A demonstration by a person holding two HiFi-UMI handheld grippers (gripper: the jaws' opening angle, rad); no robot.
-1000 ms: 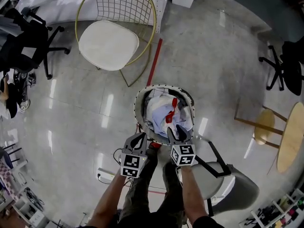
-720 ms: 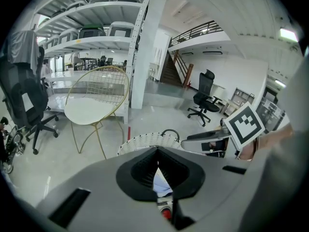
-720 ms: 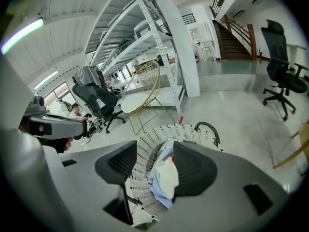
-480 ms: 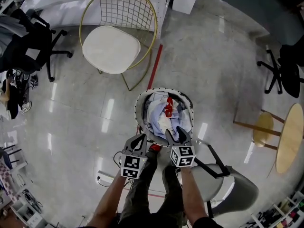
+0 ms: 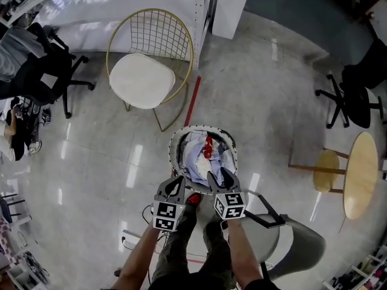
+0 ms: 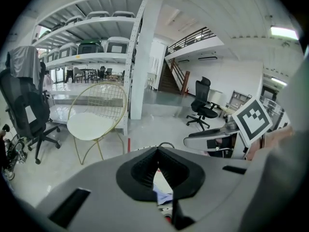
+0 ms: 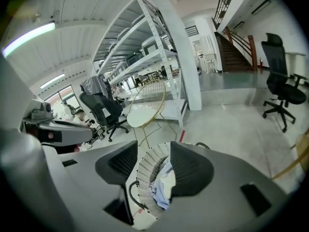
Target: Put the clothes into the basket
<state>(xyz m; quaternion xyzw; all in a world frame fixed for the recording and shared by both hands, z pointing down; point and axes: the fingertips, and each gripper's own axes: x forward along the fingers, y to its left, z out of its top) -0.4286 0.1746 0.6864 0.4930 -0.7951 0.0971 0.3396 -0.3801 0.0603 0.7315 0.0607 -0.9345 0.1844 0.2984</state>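
Partly hidden clothes [image 5: 195, 157]; perhaps shirts

The head view looks steeply down onto the floor [image 5: 260, 101], with the basket [image 5: 172, 154] near its centre. Each gripper view sits low, close behind its own jaws, facing forward across the room; all three share the gold wire chair [image 5: 142, 80].
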